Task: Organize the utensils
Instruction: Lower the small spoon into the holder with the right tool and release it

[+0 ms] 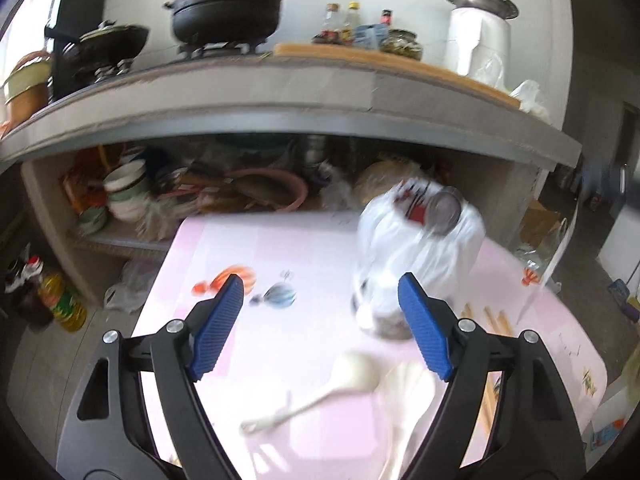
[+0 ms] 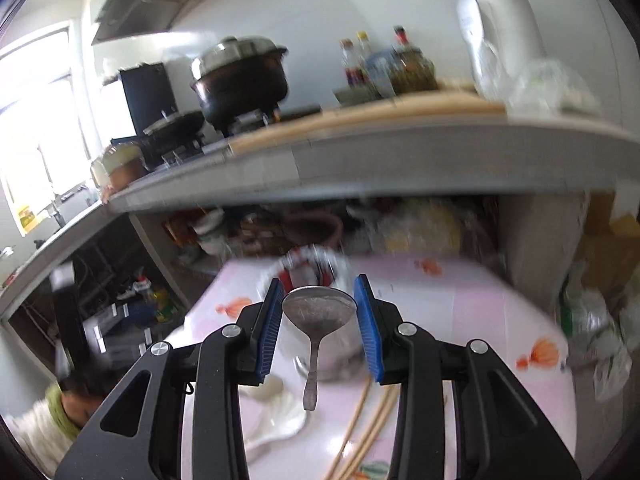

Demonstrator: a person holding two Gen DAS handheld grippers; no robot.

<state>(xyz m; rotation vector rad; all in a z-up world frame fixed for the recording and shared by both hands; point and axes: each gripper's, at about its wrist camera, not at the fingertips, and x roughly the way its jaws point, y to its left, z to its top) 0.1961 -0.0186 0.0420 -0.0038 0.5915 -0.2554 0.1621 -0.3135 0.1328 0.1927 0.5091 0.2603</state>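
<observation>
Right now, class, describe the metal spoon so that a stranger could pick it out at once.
Find the pink table, then the right gripper above it. The metal spoon is pinched there by its bowl, handle hanging down. It alone is grey steel: the spoons below are white, the chopsticks wooden.

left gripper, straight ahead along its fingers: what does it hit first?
Probably the pink tablecloth. The left gripper is open and empty, angled down at bare cloth by the fish print. The bag-wrapped container lies right of that line. Blur leaves depth unclear.
</observation>
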